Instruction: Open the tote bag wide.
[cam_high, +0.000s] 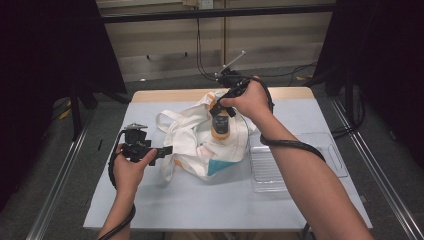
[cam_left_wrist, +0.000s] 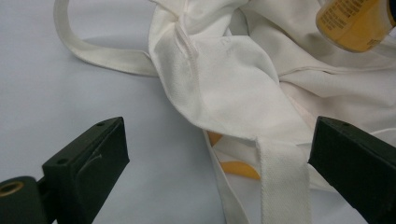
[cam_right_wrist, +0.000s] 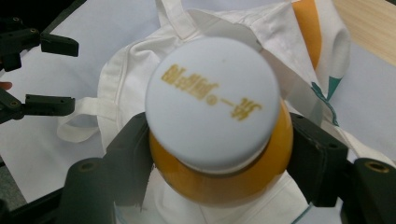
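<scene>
A white cloth tote bag (cam_high: 200, 142) with orange and teal print lies crumpled mid-table. My right gripper (cam_high: 220, 111) holds an orange bottle (cam_high: 220, 127) upright above the bag; in the right gripper view its jaws are shut on the bottle (cam_right_wrist: 219, 182) just below the white cap (cam_right_wrist: 212, 102). My left gripper (cam_high: 167, 149) is open at the bag's left edge. In the left gripper view the bag's fabric (cam_left_wrist: 224, 84) and a strap (cam_left_wrist: 282, 186) lie between the spread jaws, and the bottle (cam_left_wrist: 355, 23) shows at top right.
A clear plastic tray (cam_high: 295, 160) sits to the right of the bag. The table (cam_high: 200, 205) is covered in a pale sheet, with a wooden edge at the back. Dark stands and cables flank the table.
</scene>
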